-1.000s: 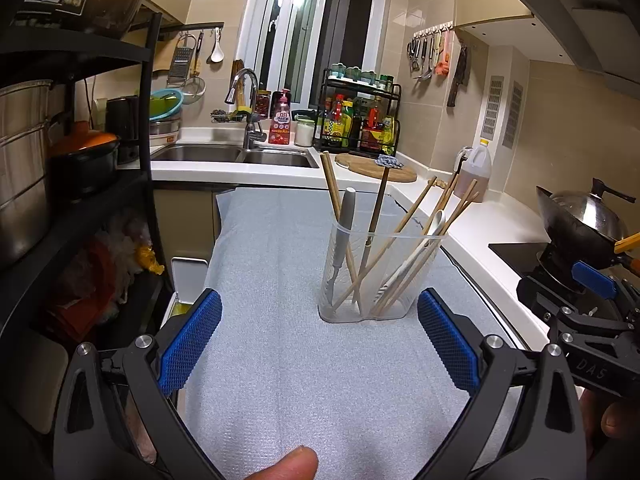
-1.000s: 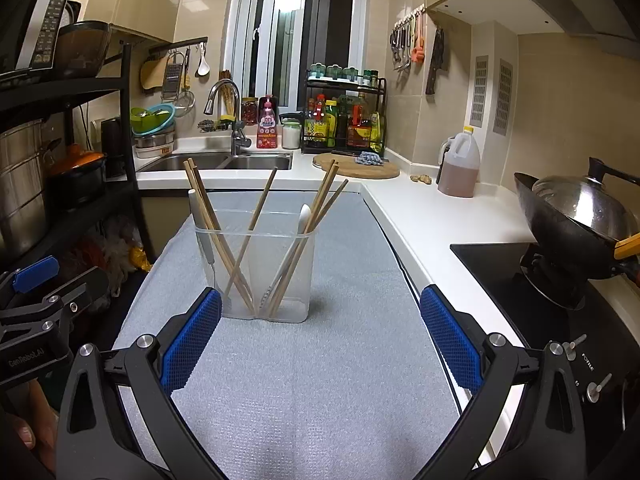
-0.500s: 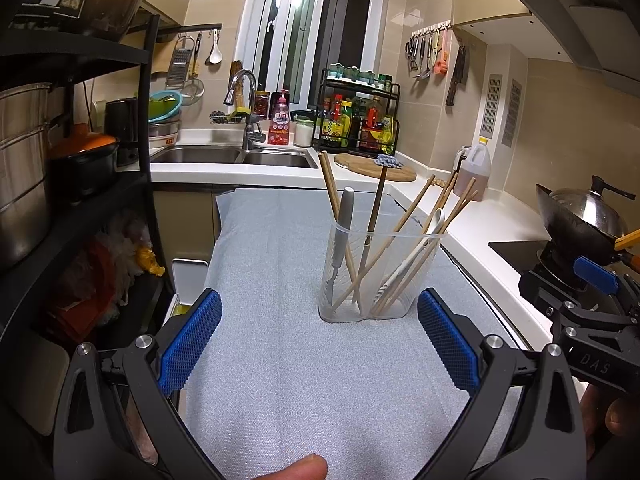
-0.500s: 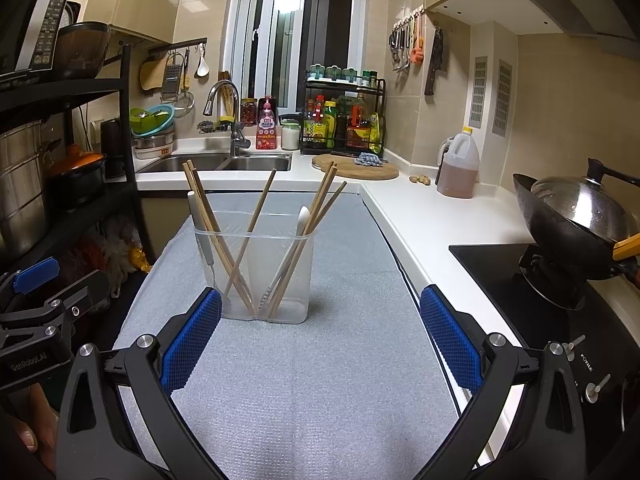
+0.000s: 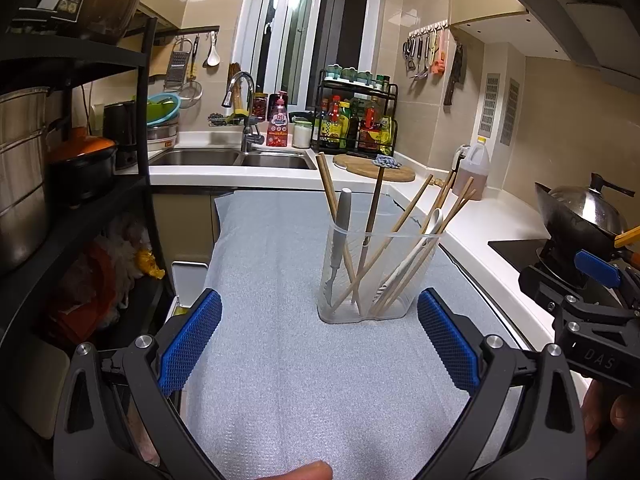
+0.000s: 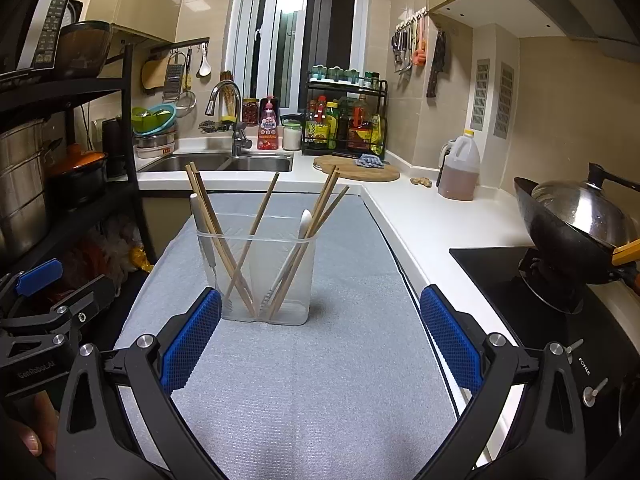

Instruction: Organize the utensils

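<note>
Clear holder (image 6: 260, 276) upright on grey mat (image 6: 320, 380), chopsticks (image 6: 256, 220) and white spoon (image 6: 298, 240) leaning inside, left gripper (image 5: 318, 338) released and empty, right gripper (image 6: 320, 338) released and empty, both near the holder.

Tabletop (image 6: 320, 380) bare at near edge; clear holder (image 6: 256, 276) with splayed chopsticks (image 6: 256, 224) blocks middle; wok (image 6: 568, 236) crowds right edge.

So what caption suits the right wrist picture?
Open right claw faces a clear holder of chopsticks on a grey mat.
</note>
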A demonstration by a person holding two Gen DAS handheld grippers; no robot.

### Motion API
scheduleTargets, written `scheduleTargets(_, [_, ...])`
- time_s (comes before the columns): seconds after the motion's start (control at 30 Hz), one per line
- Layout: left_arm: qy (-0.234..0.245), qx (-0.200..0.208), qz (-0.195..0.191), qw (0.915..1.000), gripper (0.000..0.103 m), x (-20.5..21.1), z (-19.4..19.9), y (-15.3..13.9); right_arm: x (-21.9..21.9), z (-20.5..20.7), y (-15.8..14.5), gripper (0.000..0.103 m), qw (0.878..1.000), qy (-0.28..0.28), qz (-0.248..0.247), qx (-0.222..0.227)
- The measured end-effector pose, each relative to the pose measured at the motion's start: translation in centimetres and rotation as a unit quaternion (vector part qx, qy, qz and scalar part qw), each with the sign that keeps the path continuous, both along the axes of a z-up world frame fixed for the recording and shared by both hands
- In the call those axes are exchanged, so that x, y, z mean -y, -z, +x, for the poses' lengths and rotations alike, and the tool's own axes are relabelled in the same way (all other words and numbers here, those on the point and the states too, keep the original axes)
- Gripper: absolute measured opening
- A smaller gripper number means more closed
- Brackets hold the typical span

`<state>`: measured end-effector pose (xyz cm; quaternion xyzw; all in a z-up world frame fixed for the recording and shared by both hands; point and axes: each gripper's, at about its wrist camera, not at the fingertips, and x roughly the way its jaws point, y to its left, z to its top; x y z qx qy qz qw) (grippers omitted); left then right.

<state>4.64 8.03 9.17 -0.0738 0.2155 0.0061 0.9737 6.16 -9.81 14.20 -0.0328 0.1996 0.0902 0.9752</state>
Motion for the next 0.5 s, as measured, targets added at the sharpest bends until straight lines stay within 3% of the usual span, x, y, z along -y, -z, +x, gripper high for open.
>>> scheduleTargets(0.5, [0.003, 0.008, 0.0, 1.0, 0.095, -0.23, -0.26, -0.12, -0.18, -0.06, -0.15, 0.098, 1.0, -0.001, 0.0, -0.002])
